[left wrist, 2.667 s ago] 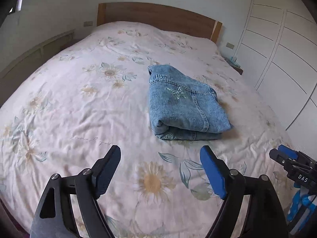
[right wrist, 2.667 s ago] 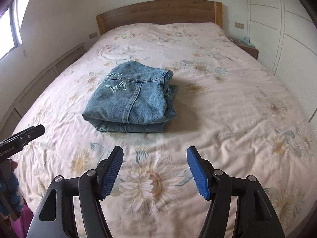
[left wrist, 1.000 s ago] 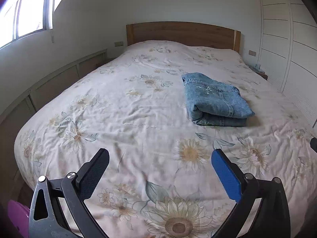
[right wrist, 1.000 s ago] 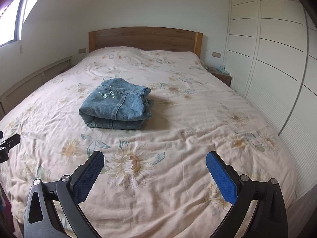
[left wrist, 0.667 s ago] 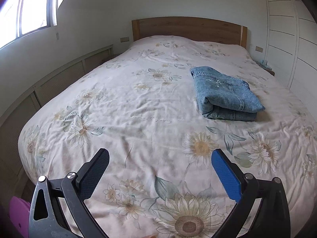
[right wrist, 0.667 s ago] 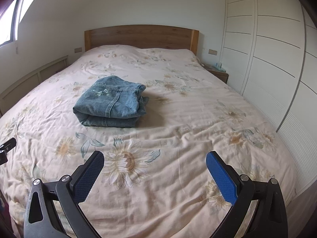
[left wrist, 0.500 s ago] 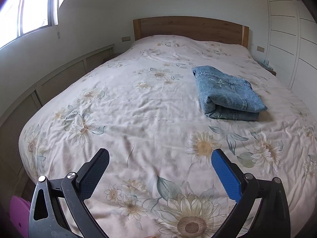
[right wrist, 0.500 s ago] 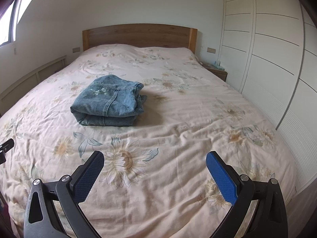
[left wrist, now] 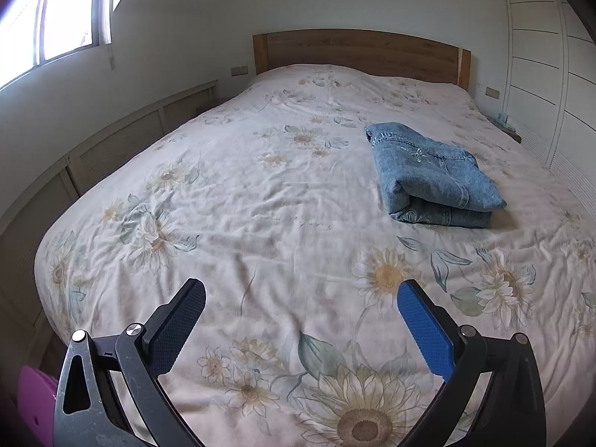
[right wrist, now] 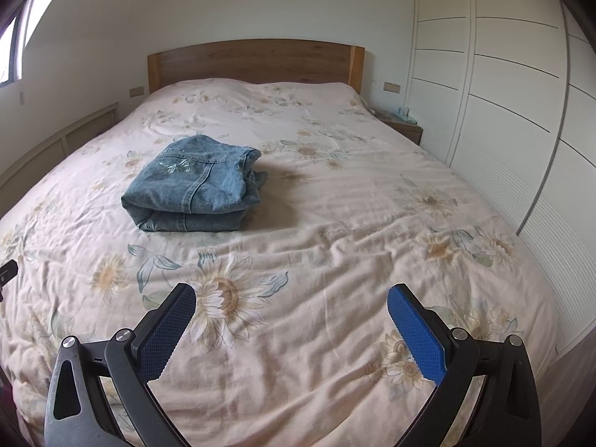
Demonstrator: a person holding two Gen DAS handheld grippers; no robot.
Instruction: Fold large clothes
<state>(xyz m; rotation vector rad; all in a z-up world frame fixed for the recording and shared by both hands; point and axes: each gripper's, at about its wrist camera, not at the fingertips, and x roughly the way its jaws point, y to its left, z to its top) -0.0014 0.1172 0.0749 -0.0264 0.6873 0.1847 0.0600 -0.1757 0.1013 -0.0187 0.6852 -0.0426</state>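
Note:
A pair of blue jeans lies folded into a thick rectangle on the flowered bedspread, right of the bed's middle. It also shows in the right wrist view, left of centre. My left gripper is open and empty above the foot of the bed, well short of the jeans. My right gripper is open and empty too, also near the foot of the bed. A tip of the left gripper shows at the left edge of the right wrist view.
A wooden headboard stands at the far end. White wardrobe doors run along the right side, with a small nightstand beside the bed. A low panelled ledge and a window are on the left.
Both grippers have drawn back from the jeans toward the foot of the bed and opened wider. The folded jeans have not moved.

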